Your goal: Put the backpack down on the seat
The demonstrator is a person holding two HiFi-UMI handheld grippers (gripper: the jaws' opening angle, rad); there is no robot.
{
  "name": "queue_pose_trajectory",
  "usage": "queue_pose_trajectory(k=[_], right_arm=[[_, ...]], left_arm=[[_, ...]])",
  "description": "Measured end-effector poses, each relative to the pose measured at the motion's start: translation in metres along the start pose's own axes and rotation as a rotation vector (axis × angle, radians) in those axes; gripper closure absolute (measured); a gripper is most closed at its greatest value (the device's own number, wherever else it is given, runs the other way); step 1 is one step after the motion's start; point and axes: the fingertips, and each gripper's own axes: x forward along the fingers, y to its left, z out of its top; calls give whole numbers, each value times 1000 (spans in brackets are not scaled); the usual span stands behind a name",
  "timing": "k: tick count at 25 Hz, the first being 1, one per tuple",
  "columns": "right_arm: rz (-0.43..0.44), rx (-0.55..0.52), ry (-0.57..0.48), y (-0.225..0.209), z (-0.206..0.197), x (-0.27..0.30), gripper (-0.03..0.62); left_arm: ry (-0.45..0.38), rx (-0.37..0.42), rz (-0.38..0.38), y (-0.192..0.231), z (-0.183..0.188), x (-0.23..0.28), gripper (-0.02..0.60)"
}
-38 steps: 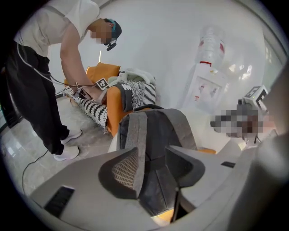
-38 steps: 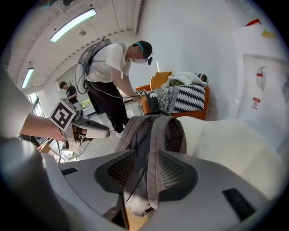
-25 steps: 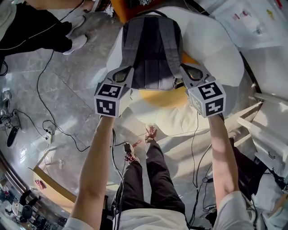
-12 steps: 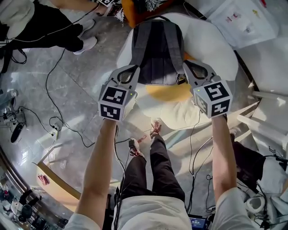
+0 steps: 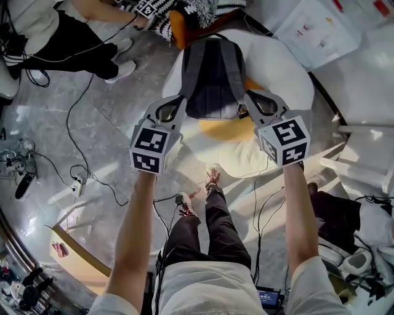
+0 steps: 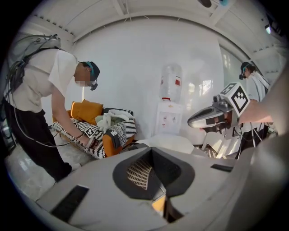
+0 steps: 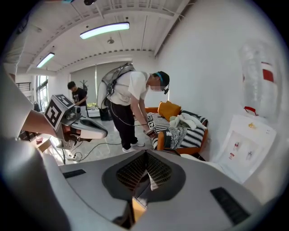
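A dark grey backpack (image 5: 212,80) lies strap side up over a white rounded seat (image 5: 289,67) with an orange cushion (image 5: 225,129) under its near end. My left gripper (image 5: 175,109) is shut at the pack's near left corner, and my right gripper (image 5: 253,104) is shut at its near right corner. In the left gripper view the jaws (image 6: 151,155) are closed together, with orange showing through the slit below. The right gripper view shows my closed jaws (image 7: 145,159) with a thin pale strip pinched between them. Neither gripper view shows the pack's body.
Past the seat a person bends over an orange sofa with a striped blanket (image 5: 184,15). Cables (image 5: 80,172) run over the glossy floor at left, and my feet (image 5: 209,181) stand before the seat. A water dispenser (image 6: 170,115) stands by the wall. White panels (image 5: 320,31) lean at right.
The backpack has moved away from me over the seat and looks smaller. Both grippers went with it and stay shut at its near corners.
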Motion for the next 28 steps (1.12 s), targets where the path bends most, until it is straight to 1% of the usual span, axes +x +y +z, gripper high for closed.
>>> queue_pose_trajectory(k=[10,13,16,19,23,28], right_arm=[[-36,-36,-64,33,26,-57,592],[-48,-40,-83,44,33,-80,592],[-74,-42,-114,50,49,-108,592],[-84,-41,-136,67,62,-136,592],[-100,-29,-185,89,83,-172,592],[-110,-47,-241,117,110,-207,592]], left_arm=[[-86,7,24,-23,26,-62,588],[-103,7,28,-32,33,-83,588],[-136,-1,24,-40,47,-103,588],[-157,-9,24,-48,58,-134,588],[-179,26,19,-62,75,-174,588],[-210,53,11,-75,92,-219,588]])
